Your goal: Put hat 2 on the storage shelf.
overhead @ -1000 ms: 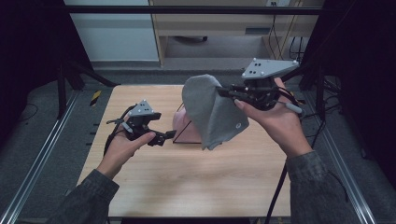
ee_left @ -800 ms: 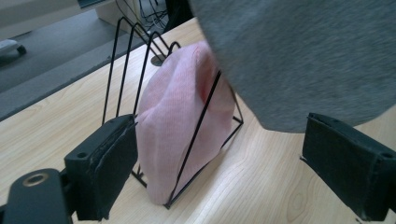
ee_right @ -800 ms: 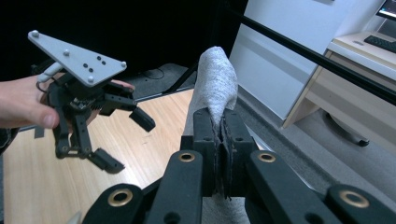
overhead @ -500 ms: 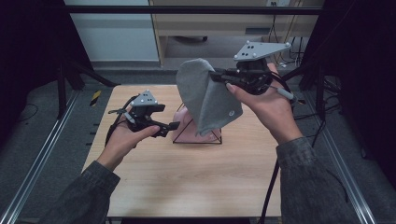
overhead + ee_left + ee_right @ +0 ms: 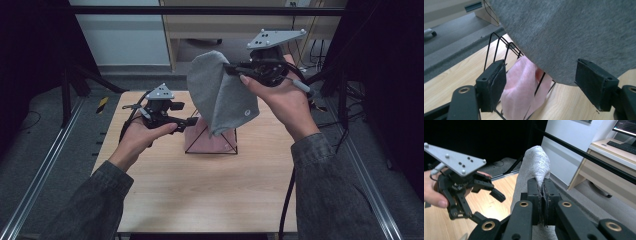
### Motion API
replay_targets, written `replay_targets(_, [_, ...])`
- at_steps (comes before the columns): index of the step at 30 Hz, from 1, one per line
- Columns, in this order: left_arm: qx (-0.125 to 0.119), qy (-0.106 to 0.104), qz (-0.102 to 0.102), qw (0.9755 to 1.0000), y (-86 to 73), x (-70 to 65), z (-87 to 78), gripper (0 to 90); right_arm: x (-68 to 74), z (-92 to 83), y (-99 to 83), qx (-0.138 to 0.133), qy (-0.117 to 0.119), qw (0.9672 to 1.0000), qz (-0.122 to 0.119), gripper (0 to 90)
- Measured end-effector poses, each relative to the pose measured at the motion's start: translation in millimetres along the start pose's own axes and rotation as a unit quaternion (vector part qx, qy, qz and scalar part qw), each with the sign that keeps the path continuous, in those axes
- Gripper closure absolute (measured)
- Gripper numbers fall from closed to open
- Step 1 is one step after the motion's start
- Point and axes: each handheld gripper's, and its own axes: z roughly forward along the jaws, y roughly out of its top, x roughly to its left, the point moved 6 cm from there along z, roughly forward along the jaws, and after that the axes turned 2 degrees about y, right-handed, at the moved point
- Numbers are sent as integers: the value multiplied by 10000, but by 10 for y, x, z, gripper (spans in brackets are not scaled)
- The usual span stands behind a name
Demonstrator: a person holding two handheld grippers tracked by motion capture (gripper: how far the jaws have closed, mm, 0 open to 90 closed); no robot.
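A grey cloth (image 5: pixel 220 95) hangs in the air from my right gripper (image 5: pixel 231 68), which is shut on its top fold (image 5: pixel 535 162); the pads (image 5: pixel 534 195) pinch the fabric. Below it, a black wire rack (image 5: pixel 235 146) stands mid-table with a pink cloth (image 5: pixel 207 142) draped over it. My left gripper (image 5: pixel 192 122) sits left of the rack, level with the grey cloth's lower part. Its jaws have just been closing a little but remain wide apart. In the left gripper view the pads (image 5: pixel 495 82) touch nothing, and the grey cloth (image 5: pixel 574 32) hangs just ahead above the pink cloth (image 5: pixel 521 85).
The wooden table (image 5: pixel 200 200) has bare room in front of the rack. A metal rail (image 5: pixel 45 170) runs along the left side. A desk (image 5: pixel 225 30) stands behind the table. The right gripper's cable (image 5: pixel 287 200) trails down beside the right forearm.
Both hands have risen and shifted away from the person. The grey cloth hangs higher over the rack. The left gripper has come closer to the rack and cloth.
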Motion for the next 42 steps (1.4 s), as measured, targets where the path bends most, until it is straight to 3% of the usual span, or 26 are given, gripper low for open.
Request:
replay_targets(7, [-102, 24, -52, 9999, 115, 39, 131, 243, -55, 11, 104, -151, -13, 9998, 96, 863])
replay_targets(14, [-224, -6, -90, 9997, 219, 49, 258, 262, 4, 4, 227, -263, 56, 9996, 47, 863])
replay_targets(15, [-248, -26, -56, 9997, 231, 43, 271, 341, 16, 0, 243, -272, 53, 9996, 17, 863])
replay_targets(18, [-261, -40, -33, 9996, 243, 41, 321, 405, 17, -4, 242, -276, 48, 9996, 21, 863])
replay_targets(23, [-355, -41, -157, 9992, 269, 71, 352, 711, -18, -16, 165, -244, -8, 9997, 93, 863])
replay_targets(25, [-427, -151, -225, 9987, 302, 74, 325, 825, -52, -15, 112, -221, -45, 9996, 158, 863])
replay_targets(27, [-403, -117, -180, 9990, 323, 72, 288, 870, -99, -18, 62, -225, -91, 9995, 212, 863])
replay_targets(29, [-375, -5, -53, 9993, 342, 80, 244, 876, -162, -34, 23, -270, -145, 9990, 312, 863])
replay_targets(35, [-306, 267, 48, 9992, 414, 147, 80, 877, -308, -62, -51, -296, -320, 9981, 429, 863])
replay_targets(42, [-347, 502, 129, 9981, 611, 219, -144, 877, -471, -85, -92, -336, -538, 9964, 556, 862])
